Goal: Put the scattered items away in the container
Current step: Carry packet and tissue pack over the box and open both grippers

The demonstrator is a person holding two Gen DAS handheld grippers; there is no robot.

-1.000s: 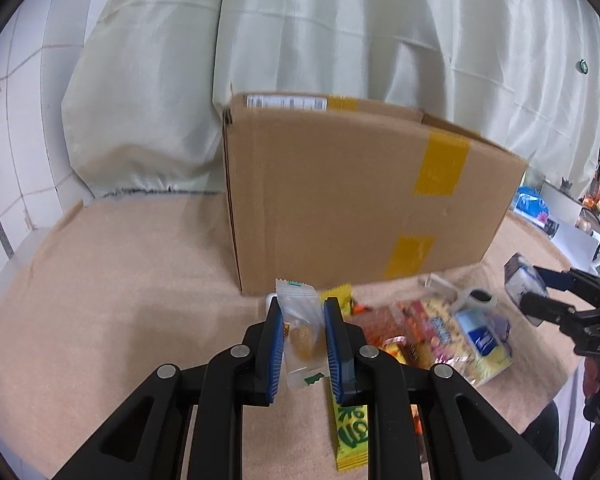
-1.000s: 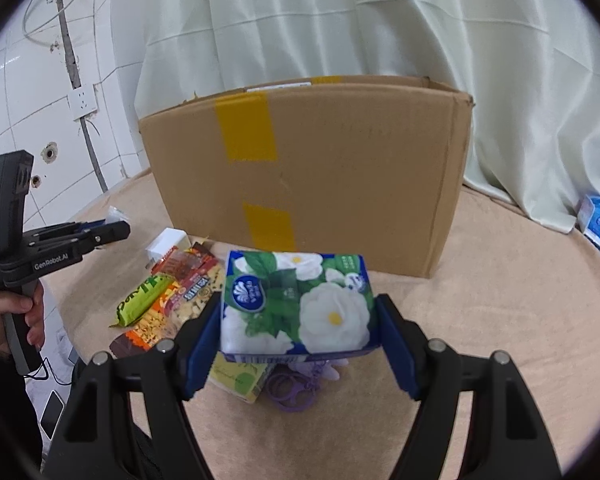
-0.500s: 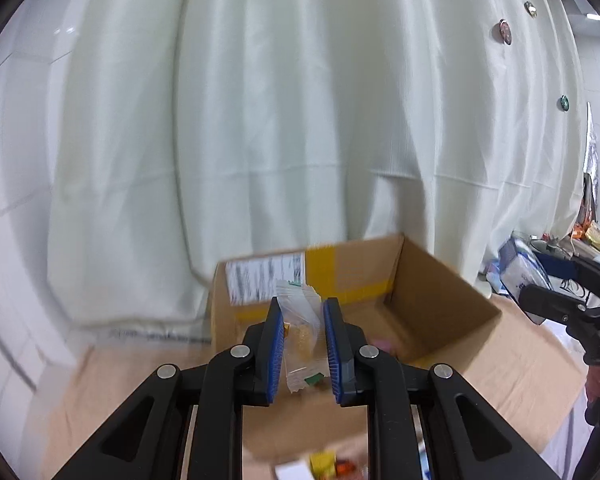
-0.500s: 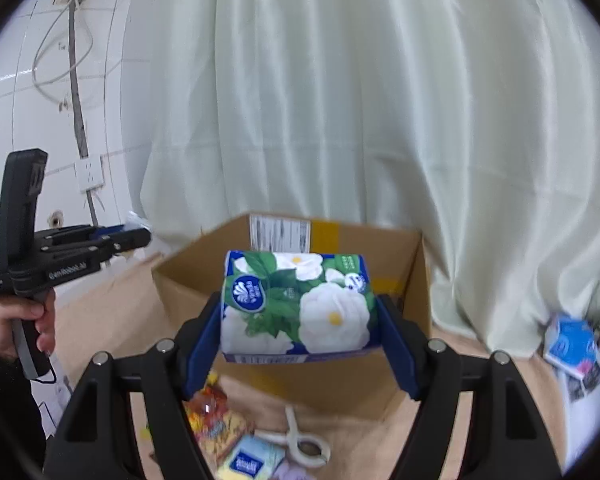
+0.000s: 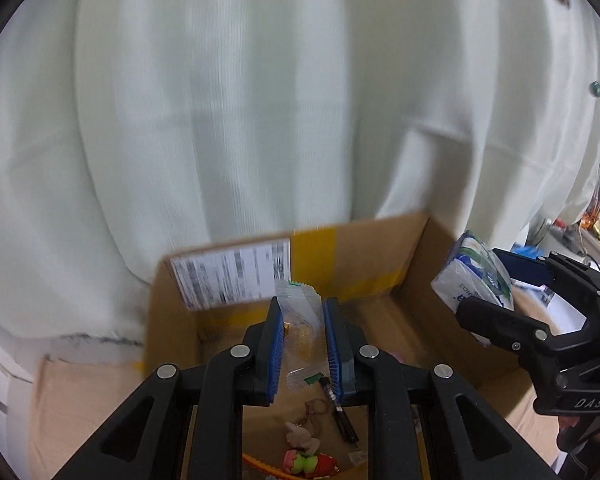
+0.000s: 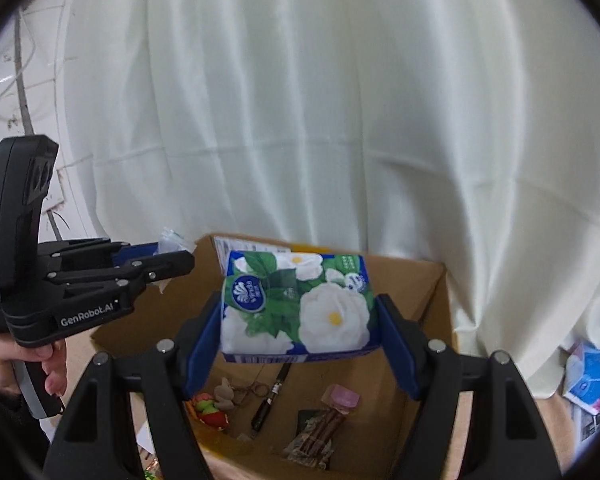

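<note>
Left claw (image 5: 302, 338) clenched on a small clear snack packet (image 5: 300, 316), lower centre of the left wrist view, held above the open cardboard box (image 5: 384, 256). Packet stands upright betw. the blue pads (image 5: 274, 344).

Right claw (image 6: 298, 334) grasping a floral tissue pack (image 6: 298, 306), centre of the right wrist view, also over the box opening; pack sits level betw. both pads.

In the left view the right claw w/ tissue pack shows at mid right edge; in the right view the left claw shows at mid left, person's hand (image 6: 4, 364) on its grip.

Box bottom holds a plush keychain (image 6: 226, 392), a red-green toy (image 6: 210, 408), a black pen-like item (image 6: 270, 396), a pink packet (image 6: 342, 394) & a brown snack bag (image 6: 316, 432). White curtain (image 6: 300, 120) behind the box. Blue tissue pack (image 6: 590, 378) lies at lower right, outside the box.
</note>
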